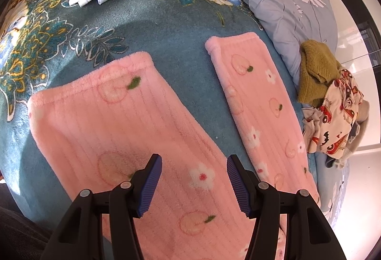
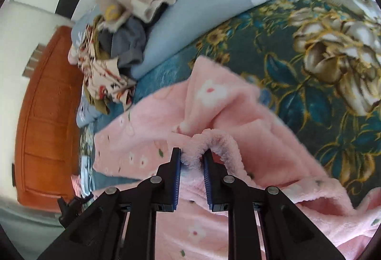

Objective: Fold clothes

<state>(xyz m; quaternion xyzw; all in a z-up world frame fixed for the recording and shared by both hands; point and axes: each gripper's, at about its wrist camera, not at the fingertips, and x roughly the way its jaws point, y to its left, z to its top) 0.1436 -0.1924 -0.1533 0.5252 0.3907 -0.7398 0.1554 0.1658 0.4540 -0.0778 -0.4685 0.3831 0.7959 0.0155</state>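
On the teal floral bed blanket [image 1: 152,22], the pink fleece pyjama trousers with peach and flower print [image 1: 133,131] lie with both legs spread apart. Above one leg, the left gripper [image 1: 194,185] hangs with its jaws wide and empty. At the waist end, the right gripper [image 2: 192,161] pinches a fluffy edge of the trousers [image 2: 214,117], lifted and rumpled. To fold well, I judge the right should carry its edge across smoothly, keeping tension, while the left pins or grips the near leg so the two legs align.
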